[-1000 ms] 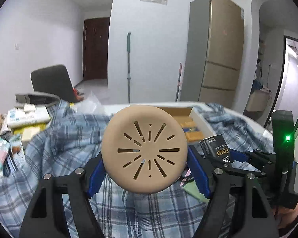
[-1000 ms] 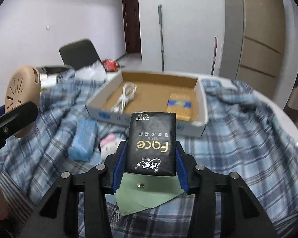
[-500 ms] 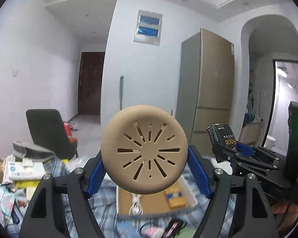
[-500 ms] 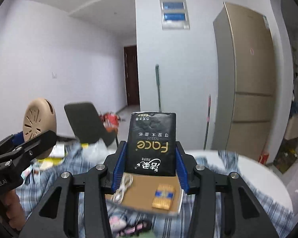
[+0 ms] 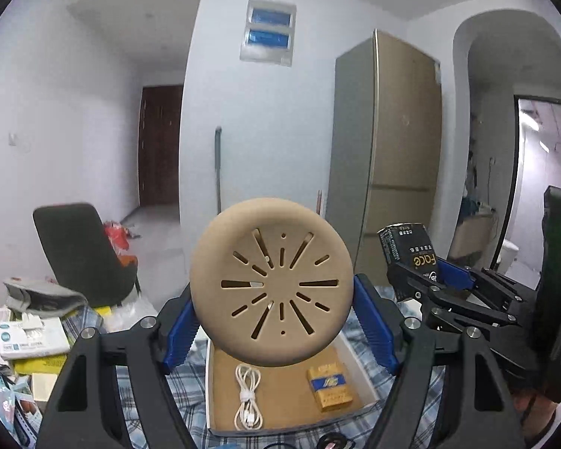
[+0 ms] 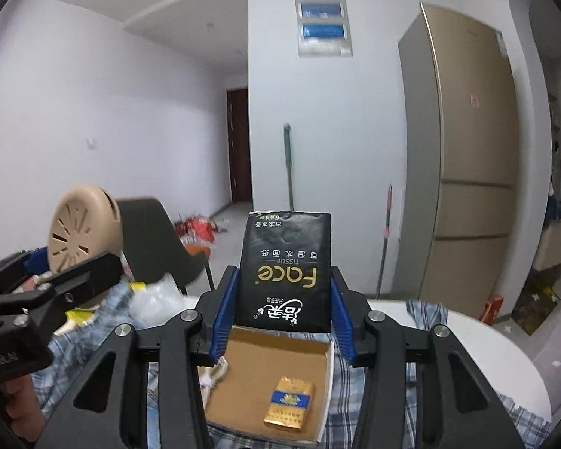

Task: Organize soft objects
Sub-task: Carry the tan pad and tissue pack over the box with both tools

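My left gripper (image 5: 271, 321) is shut on a round tan slotted disc (image 5: 271, 280) and holds it up above the open cardboard box (image 5: 220, 374). My right gripper (image 6: 284, 314) is shut on a black Face tissue pack (image 6: 286, 269), held upright above the same box (image 6: 327, 385). The disc (image 6: 84, 230) shows at the left of the right wrist view, and the tissue pack (image 5: 409, 254) at the right of the left wrist view. The box holds a white cable (image 5: 247, 396) and a gold and blue packet (image 5: 329, 385).
The box sits on a blue plaid cloth (image 5: 183, 385) over a white round table (image 6: 486, 340). Packets and papers (image 5: 26, 333) pile at the left. A dark chair (image 5: 78, 250), a mop (image 6: 288, 164) and a gold fridge (image 6: 471, 149) stand behind.
Both grippers have lifted and tilted up with their objects. The views went from the tabletop to the room and now dip a little, with the box low in frame.
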Action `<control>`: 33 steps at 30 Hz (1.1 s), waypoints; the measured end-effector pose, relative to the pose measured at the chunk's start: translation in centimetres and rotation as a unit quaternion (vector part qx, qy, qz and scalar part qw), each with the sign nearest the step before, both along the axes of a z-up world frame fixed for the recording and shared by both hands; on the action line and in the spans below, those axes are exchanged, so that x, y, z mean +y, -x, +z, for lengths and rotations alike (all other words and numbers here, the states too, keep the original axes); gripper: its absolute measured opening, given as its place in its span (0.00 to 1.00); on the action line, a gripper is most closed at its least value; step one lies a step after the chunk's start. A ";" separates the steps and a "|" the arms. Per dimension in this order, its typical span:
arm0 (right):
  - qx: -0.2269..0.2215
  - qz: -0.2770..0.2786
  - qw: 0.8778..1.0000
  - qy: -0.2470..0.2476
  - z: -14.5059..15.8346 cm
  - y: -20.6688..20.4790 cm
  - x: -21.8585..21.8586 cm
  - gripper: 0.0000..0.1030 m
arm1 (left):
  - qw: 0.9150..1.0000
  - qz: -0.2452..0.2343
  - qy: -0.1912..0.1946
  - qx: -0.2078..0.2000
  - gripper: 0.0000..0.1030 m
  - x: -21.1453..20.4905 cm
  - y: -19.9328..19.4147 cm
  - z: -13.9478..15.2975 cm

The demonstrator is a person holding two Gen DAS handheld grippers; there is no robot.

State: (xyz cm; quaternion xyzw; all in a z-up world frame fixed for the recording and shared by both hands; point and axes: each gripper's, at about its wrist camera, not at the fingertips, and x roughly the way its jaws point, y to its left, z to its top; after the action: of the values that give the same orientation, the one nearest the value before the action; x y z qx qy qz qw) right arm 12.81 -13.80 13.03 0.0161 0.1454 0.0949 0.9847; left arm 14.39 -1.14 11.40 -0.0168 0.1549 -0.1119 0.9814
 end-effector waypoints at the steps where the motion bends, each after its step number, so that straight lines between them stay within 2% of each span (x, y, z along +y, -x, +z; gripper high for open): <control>1: 0.012 -0.003 1.000 0.002 -0.8 -0.7 -0.1 0.44 | 1.000 0.000 -0.001 0.009 0.76 0.0 -0.6 -0.6; 6: 0.090 0.000 0.996 -0.005 -5.0 -4.4 -0.7 0.44 | 0.996 -0.008 -0.002 0.083 0.77 0.1 -4.8 -4.5; 8: 0.122 -0.001 0.992 -0.008 -6.7 -6.0 -1.0 0.44 | 0.996 0.000 0.000 0.093 0.77 0.2 -5.9 -6.1; 11: 0.173 0.005 0.985 -0.013 -9.0 -8.2 -0.9 0.44 | 0.990 -0.011 -0.007 0.141 0.77 -0.1 -8.2 -8.9; 17: 0.228 0.001 0.974 -0.004 -12.6 -10.3 -1.6 0.44 | 0.979 -0.023 -0.018 0.203 0.77 -1.1 -10.4 -13.0; 20: 0.252 0.000 0.968 -0.015 -14.2 -10.7 -2.5 0.44 | 0.971 -0.026 0.002 0.239 0.77 -0.9 -11.3 -14.9; 23: 0.261 0.002 0.965 -0.014 -14.8 -10.9 -2.6 0.44 | 0.966 -0.033 0.001 0.257 0.77 -1.3 -11.5 -16.1; 28: 0.264 -0.007 0.964 -0.023 -14.9 -11.1 -3.3 0.44 | 0.959 -0.050 -0.005 0.280 0.77 -2.5 -11.8 -17.6; 33: 0.268 -0.012 0.963 -0.029 -15.0 -11.3 -3.8 0.44 | 0.953 -0.065 0.008 0.296 0.78 -2.9 -12.1 -18.7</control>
State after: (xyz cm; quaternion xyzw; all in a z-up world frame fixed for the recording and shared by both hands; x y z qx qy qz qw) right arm 24.16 -17.59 -2.02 0.0715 0.4007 0.0797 0.9099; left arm 26.44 -4.09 -7.33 -0.0467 0.4380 -0.1669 0.8821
